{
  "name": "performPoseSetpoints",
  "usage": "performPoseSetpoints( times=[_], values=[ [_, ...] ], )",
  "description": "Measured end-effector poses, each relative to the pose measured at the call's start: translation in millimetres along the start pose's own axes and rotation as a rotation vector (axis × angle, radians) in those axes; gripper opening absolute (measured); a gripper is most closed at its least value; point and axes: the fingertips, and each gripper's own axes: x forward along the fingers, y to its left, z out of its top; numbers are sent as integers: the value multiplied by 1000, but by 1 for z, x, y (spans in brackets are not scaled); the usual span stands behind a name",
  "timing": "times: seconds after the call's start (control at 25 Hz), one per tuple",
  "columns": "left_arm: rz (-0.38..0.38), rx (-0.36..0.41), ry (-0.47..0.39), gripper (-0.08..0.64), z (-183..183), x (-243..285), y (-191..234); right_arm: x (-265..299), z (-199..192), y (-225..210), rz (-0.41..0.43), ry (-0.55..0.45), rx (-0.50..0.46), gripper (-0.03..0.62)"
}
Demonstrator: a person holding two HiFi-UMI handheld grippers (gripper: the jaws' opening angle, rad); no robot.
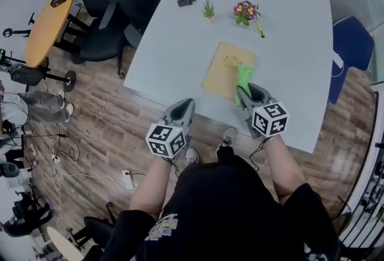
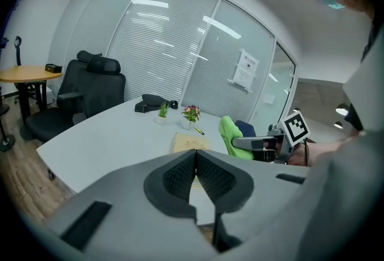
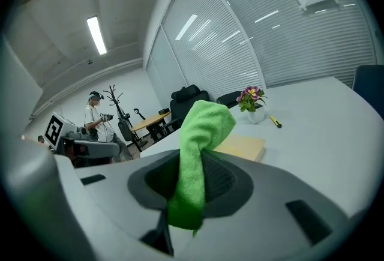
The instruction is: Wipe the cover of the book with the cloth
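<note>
— Where did the book lie?
— The grey table (image 1: 174,44) carried the tan book (image 1: 221,68), flat, near its front edge
— And the grippers?
— The left gripper (image 2: 195,158) was fully closed and held nothing, at the table's edge. The right gripper (image 3: 192,173) pinched the green cloth (image 3: 201,128) over the book's near corner
</note>
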Motion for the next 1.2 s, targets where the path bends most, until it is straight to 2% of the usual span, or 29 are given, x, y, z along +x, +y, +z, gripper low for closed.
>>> performPoseSetpoints(
  times=[0.28, 0.88, 1.2],
  values=[
    [-64, 11, -26, 5, 3, -35, 9, -13, -8, 50, -61, -19, -14, 97],
    [-349, 104, 11, 5, -22, -96, -24, -94, -57, 128, -323, -118, 37, 97],
    [-402, 140, 7, 5, -27, -120, -39, -126, -76, 158, -384, -128, 35, 97]
  ],
)
